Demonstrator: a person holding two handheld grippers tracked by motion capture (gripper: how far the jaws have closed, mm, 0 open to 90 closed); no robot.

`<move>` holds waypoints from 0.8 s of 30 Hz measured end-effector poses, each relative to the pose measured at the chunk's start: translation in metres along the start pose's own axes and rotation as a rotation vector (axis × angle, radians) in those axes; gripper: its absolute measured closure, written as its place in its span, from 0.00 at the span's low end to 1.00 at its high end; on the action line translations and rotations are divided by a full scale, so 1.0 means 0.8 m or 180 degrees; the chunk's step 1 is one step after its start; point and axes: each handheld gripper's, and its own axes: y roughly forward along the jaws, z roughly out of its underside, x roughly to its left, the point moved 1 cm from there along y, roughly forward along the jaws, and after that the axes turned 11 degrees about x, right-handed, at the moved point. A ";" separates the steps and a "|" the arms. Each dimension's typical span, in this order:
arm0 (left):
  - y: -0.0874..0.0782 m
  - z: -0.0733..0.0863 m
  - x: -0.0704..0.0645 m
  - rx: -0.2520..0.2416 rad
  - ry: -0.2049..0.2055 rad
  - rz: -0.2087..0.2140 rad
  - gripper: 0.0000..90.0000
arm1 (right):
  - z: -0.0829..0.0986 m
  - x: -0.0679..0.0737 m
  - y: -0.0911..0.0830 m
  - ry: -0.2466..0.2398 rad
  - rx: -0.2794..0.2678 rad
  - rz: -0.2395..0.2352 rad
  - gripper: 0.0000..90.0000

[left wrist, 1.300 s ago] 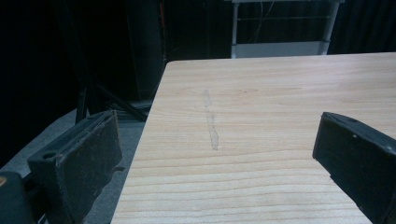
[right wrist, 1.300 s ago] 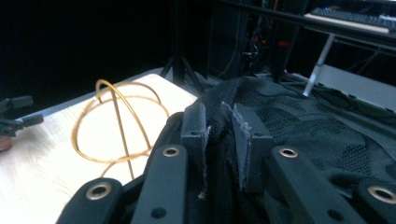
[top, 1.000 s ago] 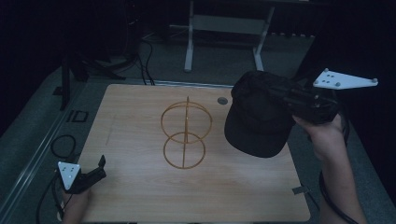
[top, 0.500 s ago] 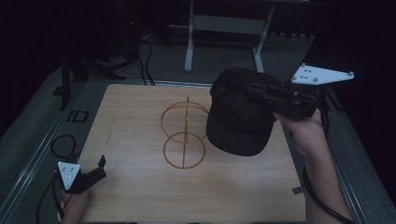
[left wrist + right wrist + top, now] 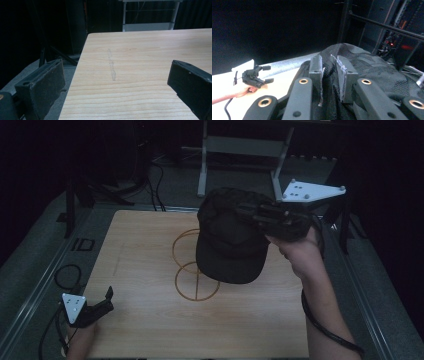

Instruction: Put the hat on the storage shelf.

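The right hand-held gripper [image 5: 250, 212] is clamped on the fabric of a black cap [image 5: 227, 240] and holds it in the air above the desk [image 5: 150, 330], over the far middle part of the top. In the right gripper view the two jaws stand close together with a fold of the cap's mesh cloth [image 5: 362, 67] pinched between them. The cap hangs with its crown toward the desk's far edge and its brim toward the near edge, so its long axis runs far to near; the brim is the lowest part.

Under and just left of the cap stands a thin wire stand [image 5: 192, 267] of golden rings, a ring flat on the desk and an upright ring rising from it. The cap's left side overlaps the stand's upper ring in the high view; whether they touch cannot be told.

The left hand-held gripper [image 5: 102, 302] rests at the desk's near left corner, jaws wide apart with nothing between them, pointing toward the far edge.

Bare wood lies along the left edge, the near edge and the near right corner.
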 end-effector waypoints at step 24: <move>0.000 0.000 0.000 -0.0011 0.0012 0.0032 0.02 | -0.004 -0.006 0.096 0.0141 0.0102 -0.0286 0.84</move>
